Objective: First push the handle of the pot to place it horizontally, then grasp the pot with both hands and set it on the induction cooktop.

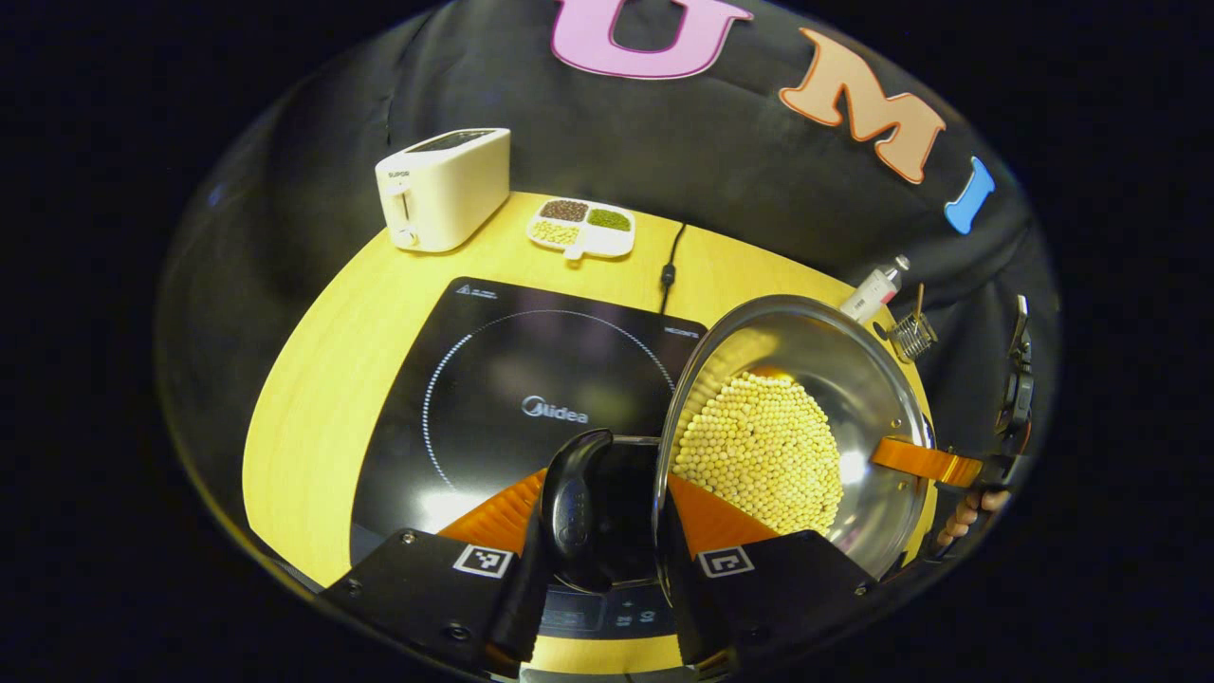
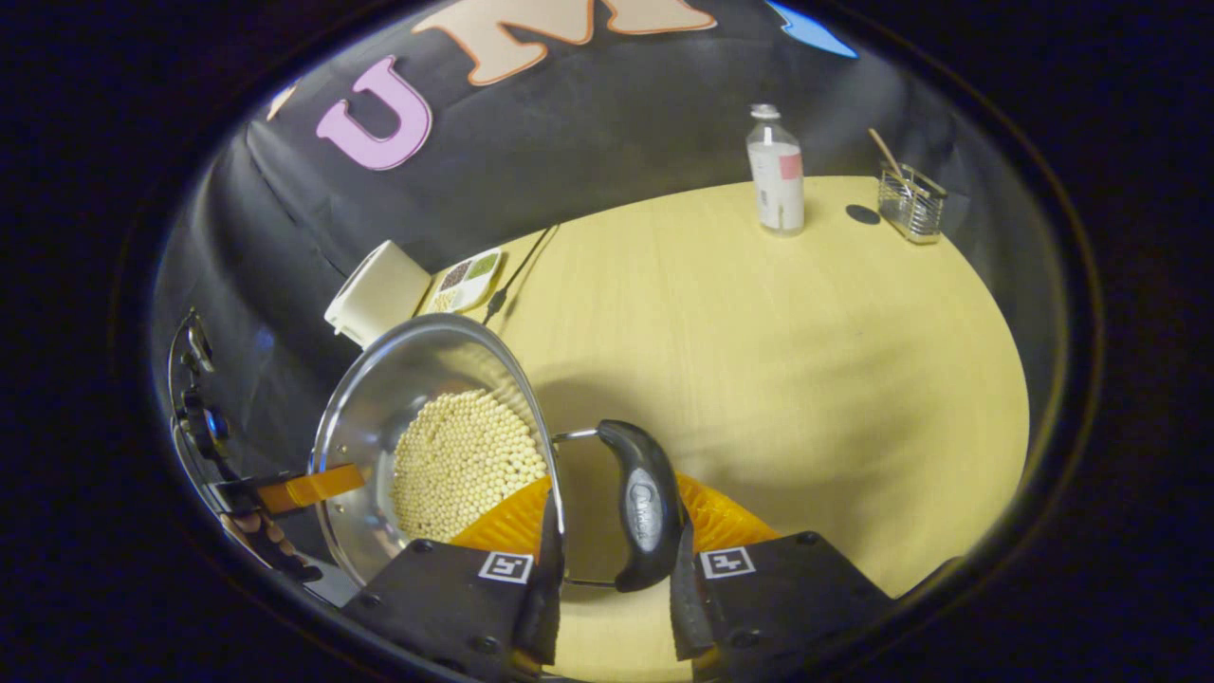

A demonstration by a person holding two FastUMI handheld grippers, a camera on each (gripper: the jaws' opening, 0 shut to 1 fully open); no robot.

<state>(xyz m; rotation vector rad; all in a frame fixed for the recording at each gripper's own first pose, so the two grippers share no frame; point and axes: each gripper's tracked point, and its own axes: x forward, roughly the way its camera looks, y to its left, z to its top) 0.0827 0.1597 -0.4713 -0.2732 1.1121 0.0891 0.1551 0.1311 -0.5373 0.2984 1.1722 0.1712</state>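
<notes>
The worktop carried the induction cooktop at its left. The pot of beans hung lifted just right of it, each handle pinched by a claw, left claw and right claw. Best to keep both level, moving left together, then lower squarely.

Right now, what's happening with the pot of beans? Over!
Both grippers, left and right, shut on the pot's side handles. Pot lifted, tilted, beside the cooktop. Nothing on the cooktop.
</notes>
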